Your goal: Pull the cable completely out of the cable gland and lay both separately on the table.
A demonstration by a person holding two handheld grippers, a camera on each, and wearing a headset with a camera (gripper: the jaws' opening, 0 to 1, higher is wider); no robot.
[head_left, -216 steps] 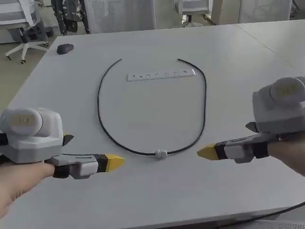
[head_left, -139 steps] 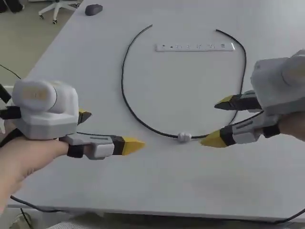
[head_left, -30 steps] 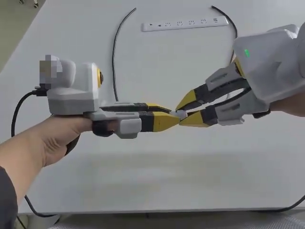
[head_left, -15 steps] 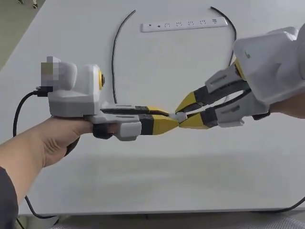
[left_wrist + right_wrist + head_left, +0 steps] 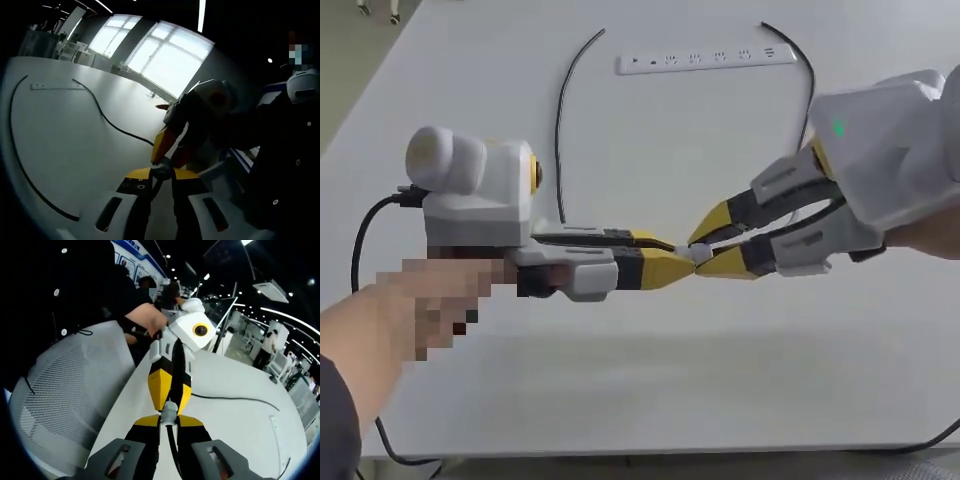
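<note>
Up over white table [image 5: 620,390], left gripper [image 5: 687,257] and right gripper [image 5: 697,251] meet tip to tip.
Left jaws almost closed, pinching cable [image 5: 560,120]; right jaws slightly apart, clamping cable gland [image 5: 702,252]. Power strip [image 5: 705,58] lies far back with black cable ends flanking it. Yellow tips mostly hide white gland.

Near table [image 5: 620,390] bare; cable [image 5: 560,130] and power strip [image 5: 705,58] lie beyond.

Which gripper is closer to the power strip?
Right. The right gripper reaches in near the right end of the power strip; the left gripper lies farther, lower left. Their tips meet at the cable gland.
</note>
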